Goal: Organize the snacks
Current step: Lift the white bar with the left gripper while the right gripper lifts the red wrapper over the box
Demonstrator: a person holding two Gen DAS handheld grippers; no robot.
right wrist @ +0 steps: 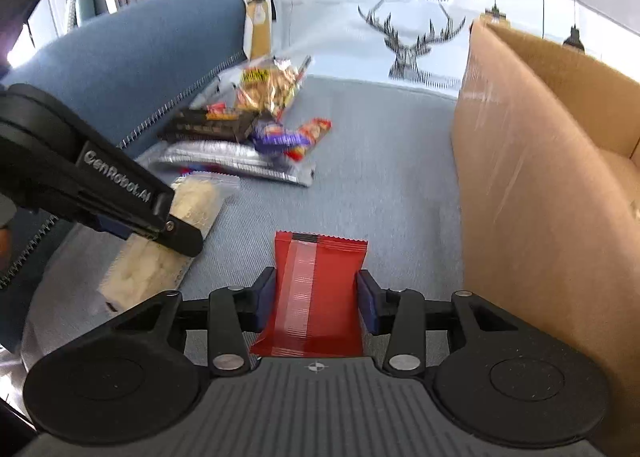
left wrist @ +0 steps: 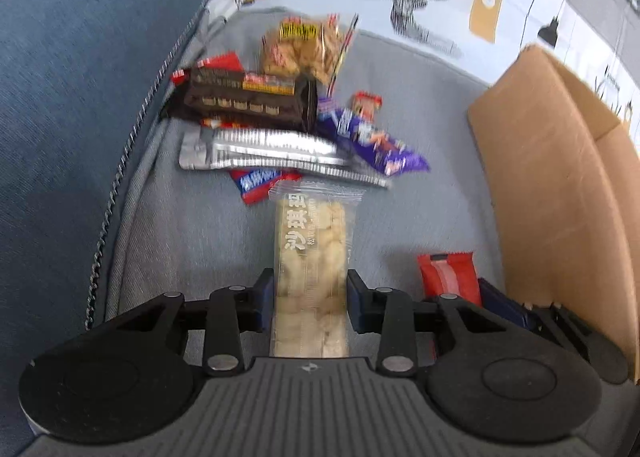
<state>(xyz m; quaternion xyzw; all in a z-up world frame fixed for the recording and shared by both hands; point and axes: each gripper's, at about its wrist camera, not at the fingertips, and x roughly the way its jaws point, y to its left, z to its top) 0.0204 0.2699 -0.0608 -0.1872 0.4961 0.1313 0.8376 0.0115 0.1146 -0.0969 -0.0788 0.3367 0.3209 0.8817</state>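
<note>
My left gripper [left wrist: 311, 293] is shut on a long clear-wrapped pale rice-crisp bar [left wrist: 312, 257], held above the grey sofa seat [left wrist: 192, 233]. My right gripper [right wrist: 316, 297] is shut on a red snack packet [right wrist: 316, 293]. The left gripper [right wrist: 176, 227] with its bar [right wrist: 192, 205] shows at the left of the right wrist view. The red packet [left wrist: 448, 273] shows at the lower right of the left wrist view. A pile of snacks [left wrist: 280, 117] lies further back: a brown box, a silver packet, purple and red wrappers, a clear bag of biscuits. The pile also shows in the right wrist view [right wrist: 248, 133].
An open cardboard box [left wrist: 560, 185] stands on the seat at the right, also in the right wrist view [right wrist: 540, 177]. The blue sofa backrest [left wrist: 80, 97] rises at the left. A white cloth with a deer print [right wrist: 416, 41] hangs behind.
</note>
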